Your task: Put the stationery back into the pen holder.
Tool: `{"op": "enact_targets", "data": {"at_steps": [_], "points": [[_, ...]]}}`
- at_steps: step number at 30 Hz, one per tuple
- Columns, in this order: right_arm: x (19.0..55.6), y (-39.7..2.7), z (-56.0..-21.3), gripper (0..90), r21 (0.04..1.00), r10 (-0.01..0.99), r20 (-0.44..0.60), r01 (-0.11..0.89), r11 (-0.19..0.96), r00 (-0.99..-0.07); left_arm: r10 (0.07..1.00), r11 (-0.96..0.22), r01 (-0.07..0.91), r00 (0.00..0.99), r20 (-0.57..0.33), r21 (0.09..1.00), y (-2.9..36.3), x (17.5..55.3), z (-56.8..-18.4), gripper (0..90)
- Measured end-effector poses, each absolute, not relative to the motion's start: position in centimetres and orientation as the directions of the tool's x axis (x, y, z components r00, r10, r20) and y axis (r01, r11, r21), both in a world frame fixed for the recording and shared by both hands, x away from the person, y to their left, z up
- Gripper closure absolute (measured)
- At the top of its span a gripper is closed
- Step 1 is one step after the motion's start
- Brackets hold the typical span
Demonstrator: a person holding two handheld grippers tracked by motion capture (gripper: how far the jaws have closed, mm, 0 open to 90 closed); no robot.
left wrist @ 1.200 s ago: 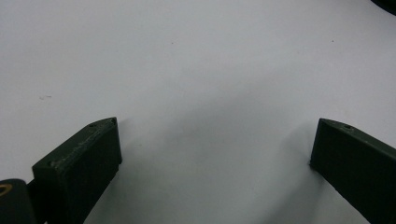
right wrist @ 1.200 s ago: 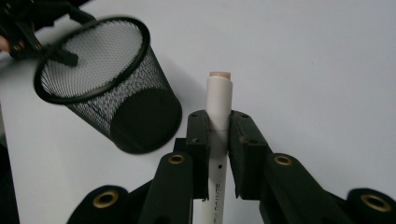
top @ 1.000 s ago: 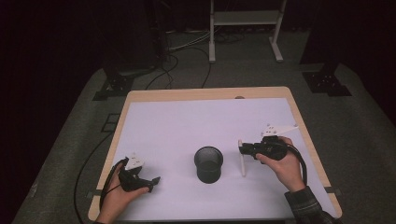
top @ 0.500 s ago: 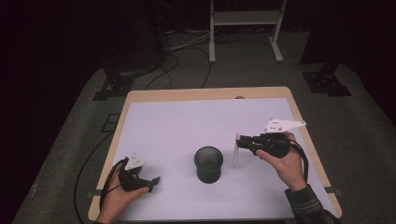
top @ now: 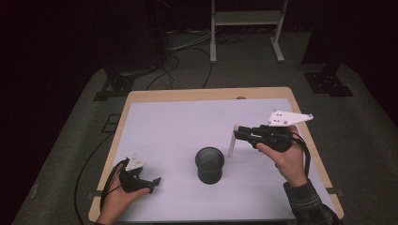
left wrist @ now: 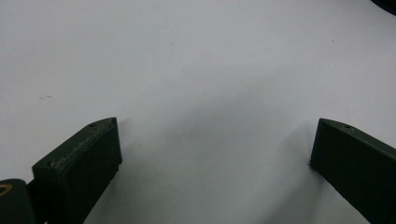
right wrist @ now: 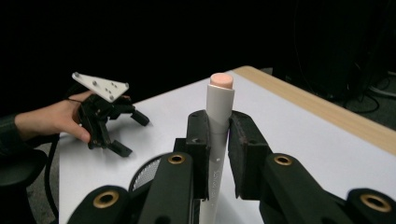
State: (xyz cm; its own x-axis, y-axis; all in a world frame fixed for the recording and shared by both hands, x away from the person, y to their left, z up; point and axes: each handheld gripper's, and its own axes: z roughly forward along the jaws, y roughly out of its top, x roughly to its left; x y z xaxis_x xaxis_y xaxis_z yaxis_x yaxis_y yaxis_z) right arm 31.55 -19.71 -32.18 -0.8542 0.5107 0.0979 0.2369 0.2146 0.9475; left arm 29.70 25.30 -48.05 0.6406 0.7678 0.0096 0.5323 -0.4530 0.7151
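Since a second ago the right gripper (top: 236, 132) has lifted the white pen (top: 231, 143) off the surface (top: 178, 122), so it now hangs upright just right of the black mesh cup (top: 209, 164); the left gripper (top: 149, 183) has not shifted.

From the high view, the cup stands near the middle of the surface, mouth up. The pen hangs tip-down beside its rim, a hold that I judge is meant for lowering it straight into the cup. The left gripper rests well left of the cup, out of the way.

Along the left gripper's own view, its jaws stand wide apart over bare white surface (left wrist: 196, 70) with nothing between them.

Along the right gripper's view, the jaws are clamped on the pen (right wrist: 218, 116), pinching its barrel so the pinkish end points up. The cup's mesh rim (right wrist: 147, 172) shows just below, and the left gripper (right wrist: 128, 133) beyond it.
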Motion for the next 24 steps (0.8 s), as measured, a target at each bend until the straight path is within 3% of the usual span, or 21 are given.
{"op": "enact_targets", "data": {"at_steps": [11, 24], "points": [[31.2, -18.6, -30.7, 77.7, 0.964, 0.476, 0.082, 0.191, 0.185, -0.875, 0.766, -0.456, 0.533, 0.642, 0.011, 0.713, 25.3, 29.7, -48.0, 1.0], [31.3, -16.7, -31.6, 77.6, 0.957, 0.443, 0.083, 0.196, 0.216, -0.892, 0.767, -0.455, 0.532, 0.642, 0.011, 0.714, 25.3, 29.7, -48.0, 1.0]]}}
